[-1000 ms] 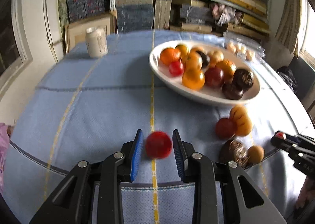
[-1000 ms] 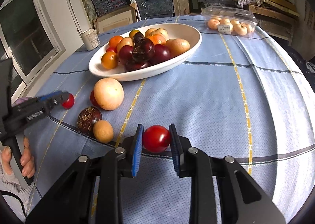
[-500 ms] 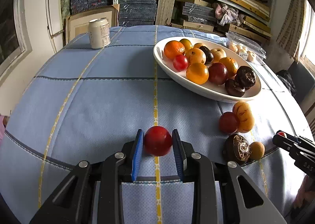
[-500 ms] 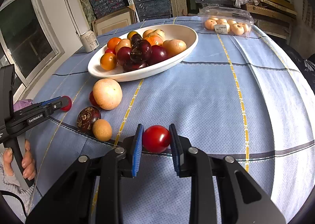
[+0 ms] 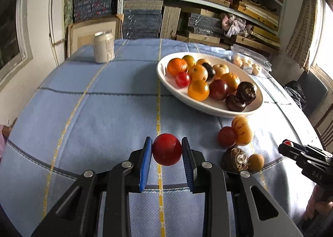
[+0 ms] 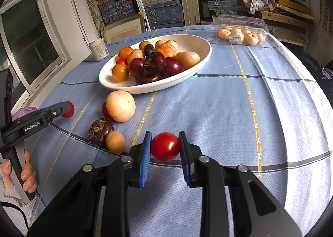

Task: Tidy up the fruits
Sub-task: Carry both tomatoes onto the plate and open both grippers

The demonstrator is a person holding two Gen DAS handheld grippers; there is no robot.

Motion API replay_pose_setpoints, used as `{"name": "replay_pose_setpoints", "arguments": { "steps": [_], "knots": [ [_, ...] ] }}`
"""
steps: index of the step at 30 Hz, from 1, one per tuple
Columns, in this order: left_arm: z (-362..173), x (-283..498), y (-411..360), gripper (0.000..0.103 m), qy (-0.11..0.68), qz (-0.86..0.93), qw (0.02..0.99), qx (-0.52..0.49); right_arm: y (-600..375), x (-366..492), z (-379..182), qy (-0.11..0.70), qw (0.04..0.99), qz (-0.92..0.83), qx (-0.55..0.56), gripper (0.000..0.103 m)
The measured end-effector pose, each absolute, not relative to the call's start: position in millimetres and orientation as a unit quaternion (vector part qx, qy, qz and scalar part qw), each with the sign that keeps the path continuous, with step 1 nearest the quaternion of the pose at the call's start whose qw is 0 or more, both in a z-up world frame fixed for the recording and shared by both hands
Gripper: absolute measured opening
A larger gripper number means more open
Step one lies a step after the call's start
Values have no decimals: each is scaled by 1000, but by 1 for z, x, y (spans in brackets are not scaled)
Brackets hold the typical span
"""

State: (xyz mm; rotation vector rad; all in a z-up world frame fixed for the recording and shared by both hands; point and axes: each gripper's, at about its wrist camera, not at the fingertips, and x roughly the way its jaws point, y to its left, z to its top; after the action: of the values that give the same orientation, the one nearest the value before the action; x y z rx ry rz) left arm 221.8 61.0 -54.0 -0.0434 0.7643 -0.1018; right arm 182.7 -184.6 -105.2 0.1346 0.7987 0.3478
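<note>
Left gripper (image 5: 167, 148): its jaws are clamping a red fruit (image 5: 167, 149), which is sitting between the blue pads and hanging clear of the tablecloth (image 5: 100, 124).
Right gripper (image 6: 164, 147): it is pinching a second red fruit (image 6: 165, 146) in the same way, with the pads pressing on both flanks.
Step in hand: both tongs are carrying a red fruit each, and I judge the carry toward the white bowl (image 5: 210, 110) is under way, not the pick.
Bowl from the left tongs: it is lying ahead and to the right, well apart, already loaded with orange, red and dark fruits.
Bowl from the right tongs: the same bowl (image 6: 188, 80) is sitting ahead and to the left.
Loose fruits: a small cluster (image 6: 115, 120) is waiting on the cloth between the tongs and the bowl's near rim.
Next move: each fruit is probably needing a lift over the rim and a gentle release onto a free patch, so it is not rolling off the pile.
Only the left view: it is showing the bowl's bare near-right floor, and the right gripper's tip (image 5: 291, 147) coming in at the right edge.
Only the right view: it is showing the person's hand (image 6: 17, 171) gripping the left handle, and the clear pack of pale fruits (image 6: 242, 35) in full beyond the bowl.
</note>
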Motion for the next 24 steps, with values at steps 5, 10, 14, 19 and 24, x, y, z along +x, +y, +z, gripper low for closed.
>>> {"name": "replay_pose_setpoints", "arguments": {
  "steps": [5,10,14,19,24],
  "knots": [
    [-34,240,51,29,354,-54,934,-13,-185,186,-100,383,903,179,81,26],
    [-16,278,34,29,347,-65,936,-2,-182,208,-72,361,910,186,82,26],
    [-15,310,18,29,345,-72,936,1,-179,245,-42,339,920,180,74,26],
    [-26,345,8,29,355,-68,932,-2,-177,303,-37,335,923,168,86,26],
    [-38,371,-1,29,367,-67,928,-3,-168,343,-46,345,921,162,82,26]
  ]
}}
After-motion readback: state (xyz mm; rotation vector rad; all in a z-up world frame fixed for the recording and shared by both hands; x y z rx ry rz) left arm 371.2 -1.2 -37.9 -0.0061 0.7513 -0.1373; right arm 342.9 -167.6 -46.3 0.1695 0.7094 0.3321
